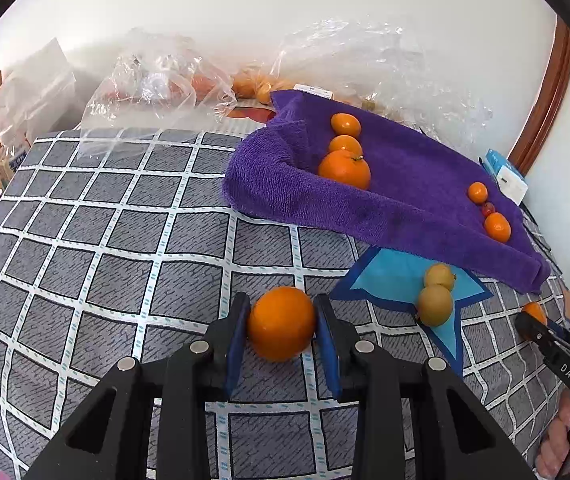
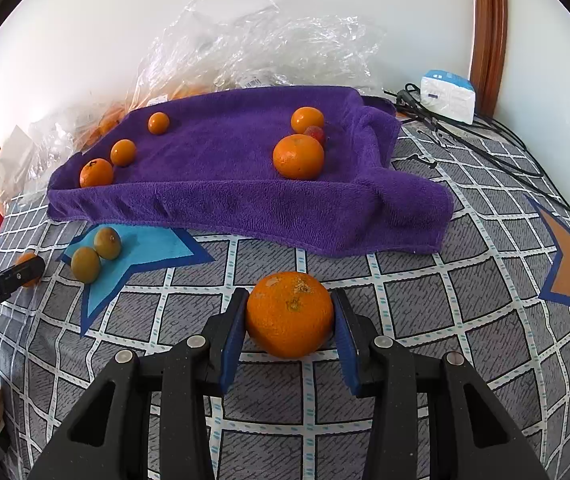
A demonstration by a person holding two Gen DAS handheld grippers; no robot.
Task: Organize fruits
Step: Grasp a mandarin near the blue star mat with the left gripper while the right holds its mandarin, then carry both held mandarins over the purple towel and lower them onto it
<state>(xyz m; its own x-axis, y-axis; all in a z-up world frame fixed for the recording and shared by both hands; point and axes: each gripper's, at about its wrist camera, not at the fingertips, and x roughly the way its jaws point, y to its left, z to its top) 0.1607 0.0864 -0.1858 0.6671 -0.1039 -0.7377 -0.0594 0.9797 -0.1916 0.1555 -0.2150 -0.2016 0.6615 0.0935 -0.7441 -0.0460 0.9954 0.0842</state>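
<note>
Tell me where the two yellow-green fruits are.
Both yellow-green fruits sit touching on the blue star patch, just in front of the purple towel, at the left of the right wrist view.

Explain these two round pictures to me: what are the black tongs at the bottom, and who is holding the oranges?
No robot here: a person holds a two-finger gripper in each hand, each carrying a fisheye camera. One picture looks along the left gripper, closed on a smooth orange; the other along the right gripper, closed on a speckled orange. Ahead, a purple towel carries more oranges on a checked cloth. Two yellowish fruits rest on a blue star.
</note>
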